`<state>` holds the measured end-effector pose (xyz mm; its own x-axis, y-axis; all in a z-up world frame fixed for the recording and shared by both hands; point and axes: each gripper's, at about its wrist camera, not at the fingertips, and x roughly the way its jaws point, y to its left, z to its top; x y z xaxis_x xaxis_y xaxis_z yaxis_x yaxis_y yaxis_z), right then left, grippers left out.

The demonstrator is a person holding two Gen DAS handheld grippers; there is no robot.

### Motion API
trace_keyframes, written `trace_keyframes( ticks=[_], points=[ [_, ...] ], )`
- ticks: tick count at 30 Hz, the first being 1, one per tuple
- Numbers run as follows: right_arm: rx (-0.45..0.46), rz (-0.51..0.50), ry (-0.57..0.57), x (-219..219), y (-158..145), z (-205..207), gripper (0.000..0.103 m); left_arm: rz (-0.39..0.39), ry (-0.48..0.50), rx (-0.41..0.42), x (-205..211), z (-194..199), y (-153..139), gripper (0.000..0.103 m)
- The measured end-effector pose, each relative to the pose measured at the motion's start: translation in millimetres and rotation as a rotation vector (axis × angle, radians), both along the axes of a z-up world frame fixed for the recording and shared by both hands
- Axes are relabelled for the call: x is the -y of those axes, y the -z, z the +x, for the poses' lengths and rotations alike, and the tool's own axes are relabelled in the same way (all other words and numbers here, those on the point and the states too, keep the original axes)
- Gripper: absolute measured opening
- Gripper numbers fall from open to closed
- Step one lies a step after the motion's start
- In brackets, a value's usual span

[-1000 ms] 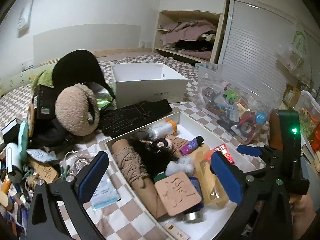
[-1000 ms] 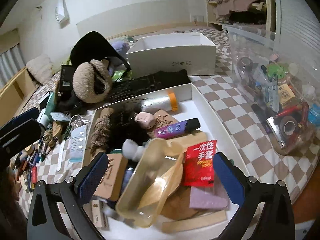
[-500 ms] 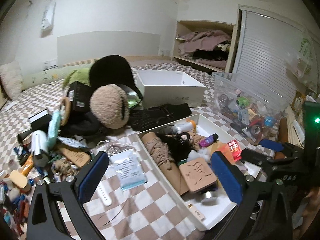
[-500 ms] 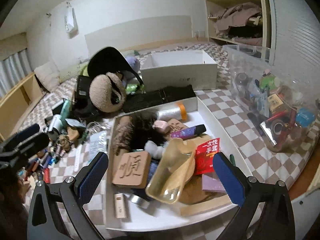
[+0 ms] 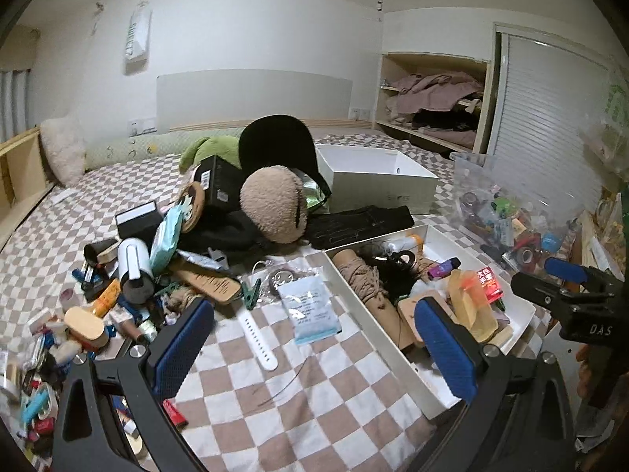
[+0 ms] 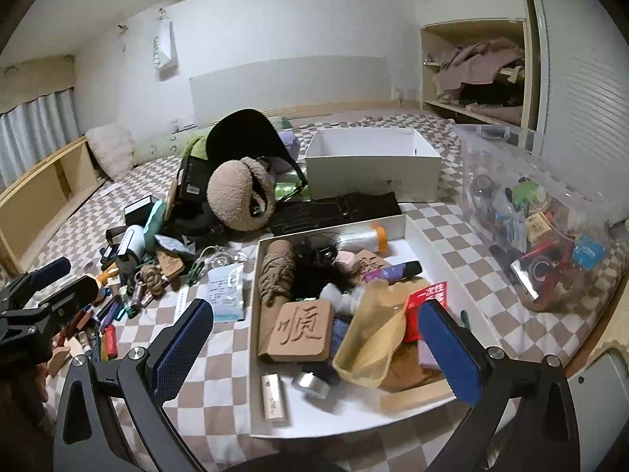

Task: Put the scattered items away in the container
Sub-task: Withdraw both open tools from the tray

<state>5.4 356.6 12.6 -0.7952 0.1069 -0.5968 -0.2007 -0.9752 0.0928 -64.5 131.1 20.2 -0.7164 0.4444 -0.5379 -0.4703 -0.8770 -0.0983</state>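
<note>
A shallow white tray [image 6: 440, 246] [image 5: 409, 358] lies on the checkered bed, filled with a brown carved block [image 6: 300, 330], a yellow plastic bag [image 6: 373, 338], a red packet [image 6: 430, 295], a purple tube [image 6: 387, 273] and a rope bundle [image 6: 277, 271]. Scattered items lie left of it: a white plastic pouch [image 5: 310, 306], a white watch strap [image 5: 259, 344], a green clip [image 5: 249, 293] and several small things [image 5: 59, 334]. My left gripper [image 5: 314, 354] is open and empty above the bed, left of the tray. My right gripper [image 6: 314, 350] is open and empty above the tray's near end.
A beige plush toy [image 5: 275, 204], a black cap [image 5: 275, 145] and black cloth [image 5: 361, 222] lie behind the tray. An empty white box [image 5: 377, 181] stands further back. A clear bin [image 6: 542, 228] of small items stands at the right. Wardrobe shelves line the far right wall.
Both grippers have pulled back and risen away from the tray. The left one has swung left over the scattered items. Both stayed open and empty.
</note>
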Motion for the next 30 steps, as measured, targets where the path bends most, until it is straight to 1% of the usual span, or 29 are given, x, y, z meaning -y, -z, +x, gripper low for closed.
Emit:
trace_keyframes(
  ticks=[6,15,30],
  points=[
    [0.0,0.004,-0.001,12,1,8,0.103,0.004,-0.018,0.013,12,6,7,0.103],
    [0.008,0.019,0.007,17,3,15,0.103,0.002,-0.021,0.025,17,14,16,0.103],
    [0.031,0.047,0.011,19,7,19,0.103,-0.011,-0.018,0.004,13,20,18,0.103]
  ],
)
